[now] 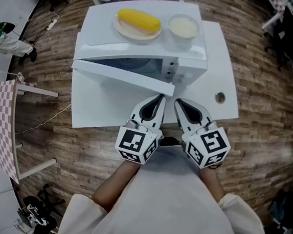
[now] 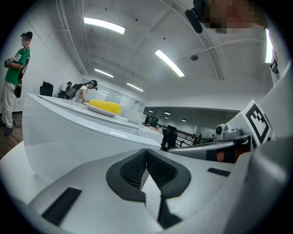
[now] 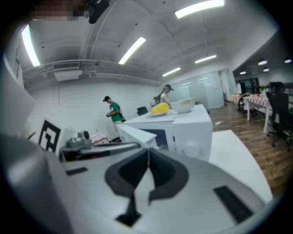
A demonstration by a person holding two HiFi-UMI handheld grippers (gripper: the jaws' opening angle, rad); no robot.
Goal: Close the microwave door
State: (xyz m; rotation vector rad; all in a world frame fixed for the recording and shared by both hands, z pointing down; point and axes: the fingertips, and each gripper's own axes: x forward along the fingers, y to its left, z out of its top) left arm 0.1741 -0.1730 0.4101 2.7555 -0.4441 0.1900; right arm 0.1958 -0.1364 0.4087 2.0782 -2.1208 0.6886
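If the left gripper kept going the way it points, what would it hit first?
Probably the open microwave door: the left gripper, jaws together, points at its free end, with nothing seen between, though depth is unclear.

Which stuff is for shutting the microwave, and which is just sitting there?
For the job: microwave, its open door, left gripper, right gripper, both shut and empty.
Just sitting there: corn, plate, bowl, all on top of the microwave.

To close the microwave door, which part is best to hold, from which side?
Probably the microwave door's free edge, from its outer face beside the left gripper: the door stands ajar, hinged at the far end, so this edge gives most leverage.
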